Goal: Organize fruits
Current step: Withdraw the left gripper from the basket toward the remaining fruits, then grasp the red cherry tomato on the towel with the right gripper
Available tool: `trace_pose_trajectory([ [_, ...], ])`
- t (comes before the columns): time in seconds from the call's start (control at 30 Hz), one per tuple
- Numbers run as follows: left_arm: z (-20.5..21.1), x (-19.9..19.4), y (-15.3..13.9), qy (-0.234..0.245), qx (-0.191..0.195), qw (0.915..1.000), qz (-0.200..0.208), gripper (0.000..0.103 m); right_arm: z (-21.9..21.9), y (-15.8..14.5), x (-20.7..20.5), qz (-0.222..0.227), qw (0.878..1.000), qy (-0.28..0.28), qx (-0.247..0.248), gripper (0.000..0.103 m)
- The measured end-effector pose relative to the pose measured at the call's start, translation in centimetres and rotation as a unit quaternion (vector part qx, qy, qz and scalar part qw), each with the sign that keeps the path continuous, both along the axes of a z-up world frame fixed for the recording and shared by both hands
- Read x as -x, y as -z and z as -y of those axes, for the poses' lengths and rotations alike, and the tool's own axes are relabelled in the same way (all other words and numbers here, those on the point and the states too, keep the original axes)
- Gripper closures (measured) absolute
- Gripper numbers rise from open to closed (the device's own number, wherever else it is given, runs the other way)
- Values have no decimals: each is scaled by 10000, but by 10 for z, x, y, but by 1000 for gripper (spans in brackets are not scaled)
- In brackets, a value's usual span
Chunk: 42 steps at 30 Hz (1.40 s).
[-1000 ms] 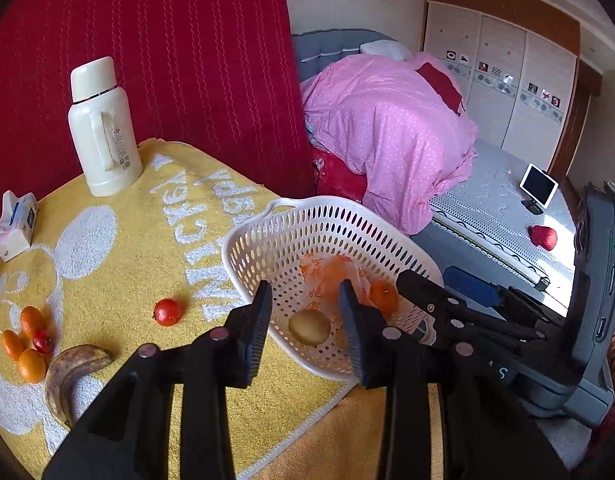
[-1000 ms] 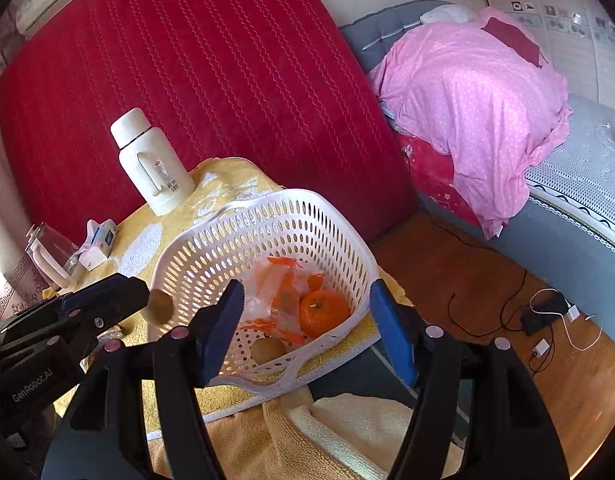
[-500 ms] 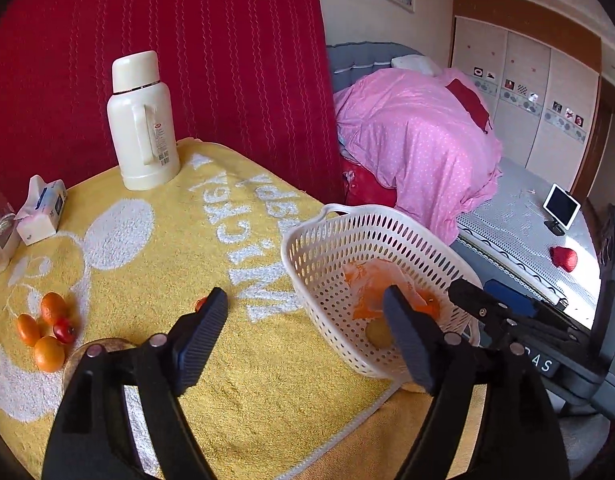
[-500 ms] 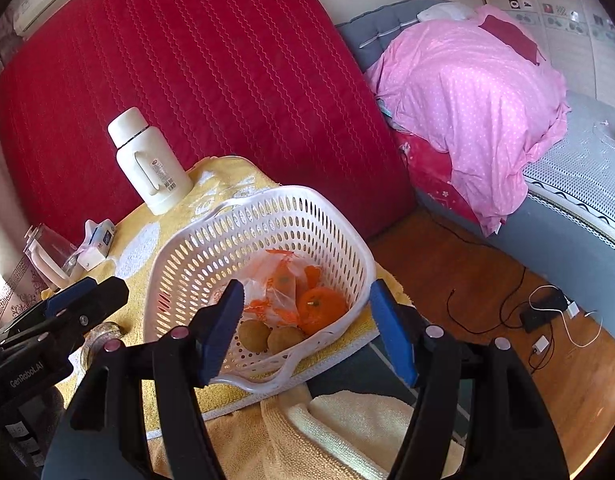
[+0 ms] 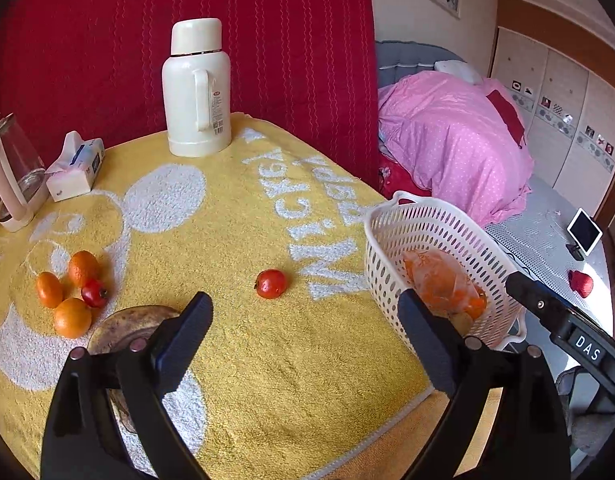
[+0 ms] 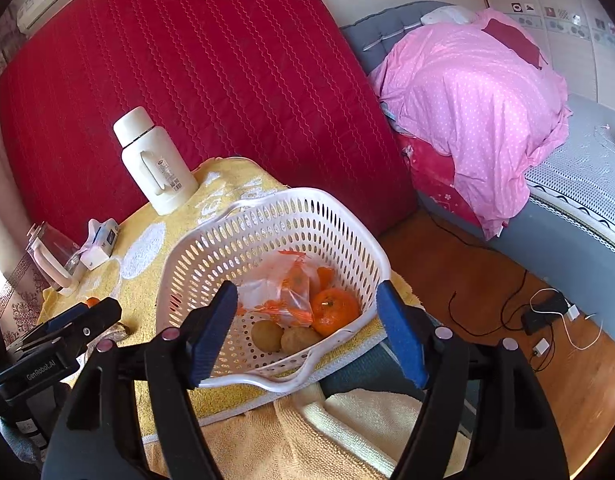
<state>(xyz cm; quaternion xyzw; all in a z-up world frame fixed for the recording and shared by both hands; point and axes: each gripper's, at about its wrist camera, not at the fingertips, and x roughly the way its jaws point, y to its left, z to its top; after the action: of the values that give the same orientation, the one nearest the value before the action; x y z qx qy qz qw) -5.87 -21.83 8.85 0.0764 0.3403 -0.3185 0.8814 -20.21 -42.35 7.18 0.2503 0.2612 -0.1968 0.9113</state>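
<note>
Left wrist view: the left gripper (image 5: 303, 332) hangs above the yellow towel (image 5: 243, 216) on the counter, fingers spread wide with nothing between them. A red tomato (image 5: 270, 283) lies alone ahead of it; three oranges (image 5: 72, 317) cluster near a browned banana (image 5: 127, 322). The right gripper (image 6: 307, 332), fingers likewise spread and holding nothing, faces the white basket (image 6: 339, 216), which contains an orange (image 6: 334, 311), two brown fruits (image 6: 283, 337) and a plastic bag (image 6: 283, 288).

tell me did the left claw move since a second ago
Yes. The left claw has swung left, away from the white basket it was over, and now faces the lone red fruit on the yellow towel. Its jaws have opened wide.
</note>
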Motion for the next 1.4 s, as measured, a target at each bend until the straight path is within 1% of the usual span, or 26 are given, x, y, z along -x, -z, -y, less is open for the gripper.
trace_pose_trajectory([
  [0.13,-14,-8,0,-197,47,9998,-43,10,-7,-3,-4,1,10000,-88,44,28],
  [0.2,-20,-11,0,-272,67,9996,-59,9,-10,-5,-6,19,9999,-103,70,23],
  [0.53,-46,-29,10,-630,38,9978,-197,9,-27,-15,-19,7,9996,-205,185,23],
  [0.8,-77,-42,15,-990,37,9949,-210,9,-55,-24,-34,-34,9977,-393,556,23],
  [0.93,-92,-48,19,-1226,-72,9923,-172,9,-74,-27,-44,-80,9952,-545,810,23],
  [1.13,-122,-57,23,-1543,-66,9879,-163,9,-99,-26,-58,-138,9918,-803,982,23],
  [1.27,-143,-65,26,-1816,-116,9831,-195,9,-123,-24,-68,-193,9864,-1093,1211,23],
  [1.4,-164,-73,30,-2067,-59,9780,-260,9,-144,-20,-78,-256,9815,-1398,1279,23],
])
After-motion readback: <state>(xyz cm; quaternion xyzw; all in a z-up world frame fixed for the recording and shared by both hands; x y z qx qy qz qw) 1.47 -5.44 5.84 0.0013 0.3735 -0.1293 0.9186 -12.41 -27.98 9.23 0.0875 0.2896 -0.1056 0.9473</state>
